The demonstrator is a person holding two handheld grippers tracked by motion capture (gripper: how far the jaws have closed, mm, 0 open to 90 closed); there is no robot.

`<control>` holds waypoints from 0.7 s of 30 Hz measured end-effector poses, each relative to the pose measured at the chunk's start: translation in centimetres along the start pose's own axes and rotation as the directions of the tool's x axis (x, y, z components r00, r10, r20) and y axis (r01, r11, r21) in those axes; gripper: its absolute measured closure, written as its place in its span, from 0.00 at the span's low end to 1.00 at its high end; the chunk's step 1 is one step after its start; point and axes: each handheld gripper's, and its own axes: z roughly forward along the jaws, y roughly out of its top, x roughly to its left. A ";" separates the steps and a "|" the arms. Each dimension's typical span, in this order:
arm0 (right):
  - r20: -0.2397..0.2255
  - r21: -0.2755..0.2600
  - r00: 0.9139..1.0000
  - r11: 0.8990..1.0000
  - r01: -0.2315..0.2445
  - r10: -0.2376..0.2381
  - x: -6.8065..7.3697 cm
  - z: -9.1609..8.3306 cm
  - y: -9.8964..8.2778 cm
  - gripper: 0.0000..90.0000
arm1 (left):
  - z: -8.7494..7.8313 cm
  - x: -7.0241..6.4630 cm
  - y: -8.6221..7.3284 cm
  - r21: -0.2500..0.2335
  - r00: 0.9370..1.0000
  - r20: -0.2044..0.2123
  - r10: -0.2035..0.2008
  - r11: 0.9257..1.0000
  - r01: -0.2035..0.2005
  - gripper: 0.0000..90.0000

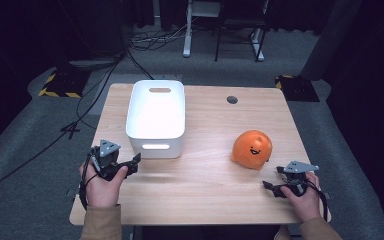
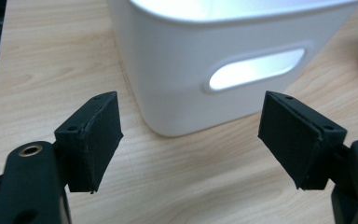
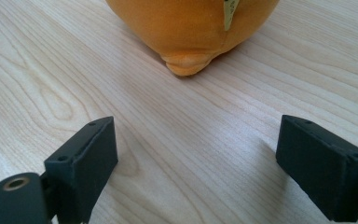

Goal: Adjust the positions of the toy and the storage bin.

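Toy's [image 3: 193, 25] side tag [image 3: 230, 11] in right gripper view.

White bin [image 1: 156, 116]; orange plush ball [image 1: 251, 149] with black smiling face; light woodgrain table [image 1: 210, 180]; black grippers.

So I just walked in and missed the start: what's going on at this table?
A person sits at a wooden table with a gripper in each hand. The left gripper is open, pointing at the near end of a white bin. The right gripper is open too, low on the table, aimed at an orange plush toy. Nothing is held yet.
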 end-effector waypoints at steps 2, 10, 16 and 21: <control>0.001 -0.001 1.000 1.000 -0.001 0.001 0.0 0.0 0.0 0.14 | -0.1 0.0 0.3 -0.013 1.000 0.006 -0.001 1.000 0.001 0.24; 0.001 -0.002 1.000 1.000 0.000 0.000 0.0 0.0 0.0 0.14 | -0.2 0.3 1.8 -0.091 1.000 0.015 -0.009 0.996 0.011 0.26; 0.001 -0.001 1.000 1.000 -0.003 0.003 0.0 0.0 0.0 0.14 | 0.0 0.5 2.6 -0.130 0.999 0.022 -0.025 0.991 0.027 0.29; 0.001 -0.003 1.000 1.000 -0.001 0.001 0.0 0.0 0.0 0.14 | 0.9 0.7 3.3 -0.163 0.999 0.032 -0.039 0.986 0.043 0.31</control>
